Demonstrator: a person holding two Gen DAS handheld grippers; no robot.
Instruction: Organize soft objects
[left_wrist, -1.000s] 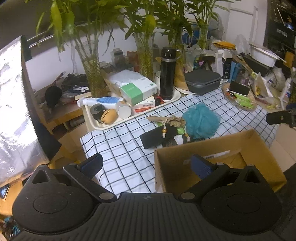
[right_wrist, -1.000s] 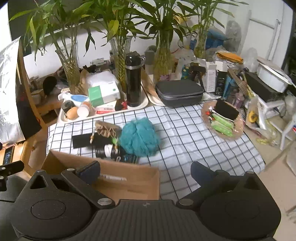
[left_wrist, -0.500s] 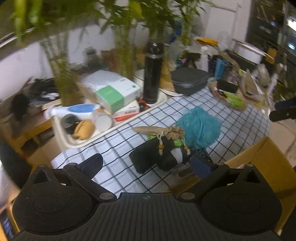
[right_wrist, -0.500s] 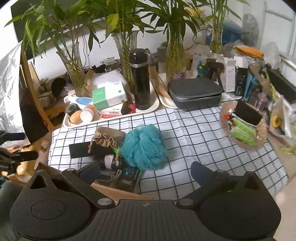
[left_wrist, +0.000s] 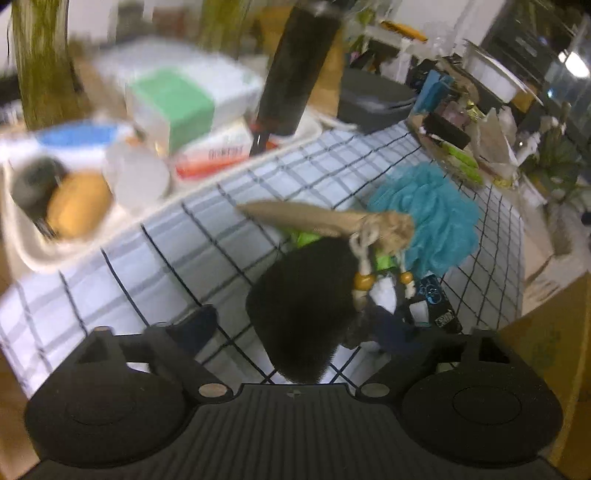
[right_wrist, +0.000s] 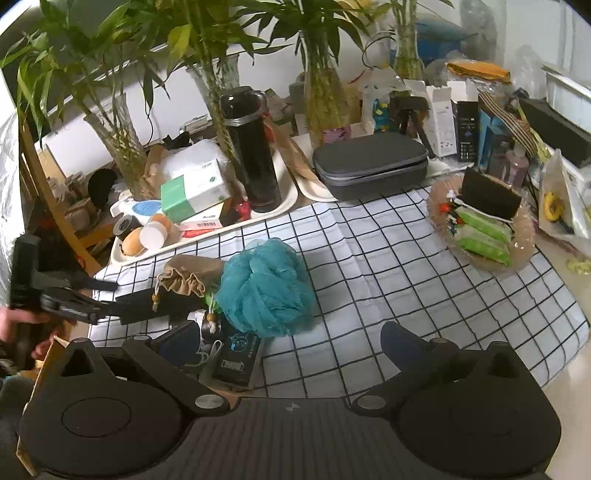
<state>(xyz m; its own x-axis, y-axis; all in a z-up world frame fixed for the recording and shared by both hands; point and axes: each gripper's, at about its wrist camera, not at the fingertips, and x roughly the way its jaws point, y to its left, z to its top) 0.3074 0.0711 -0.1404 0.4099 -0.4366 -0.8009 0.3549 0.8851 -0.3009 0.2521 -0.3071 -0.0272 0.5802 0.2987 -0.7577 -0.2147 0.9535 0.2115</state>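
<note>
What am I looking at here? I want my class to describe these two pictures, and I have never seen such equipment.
A person holds a two-fingered grasping tool in each hand; a camera on each looks along its fingers. The blurred picture comes from the left tool, whose jaws have just been closing around a flat black fabric pouch, not yet gripping. The sharp picture comes from the right tool, open and empty. On the black-and-white checked tablecloth lie a teal mesh bath sponge and a tan drawstring bag.

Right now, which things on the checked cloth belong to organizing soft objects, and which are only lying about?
For the job:
teal bath pouf
tan drawstring pouch
black soft case
cardboard box

Lying about:
black flask
grey zip case
green-and-white box
</note>
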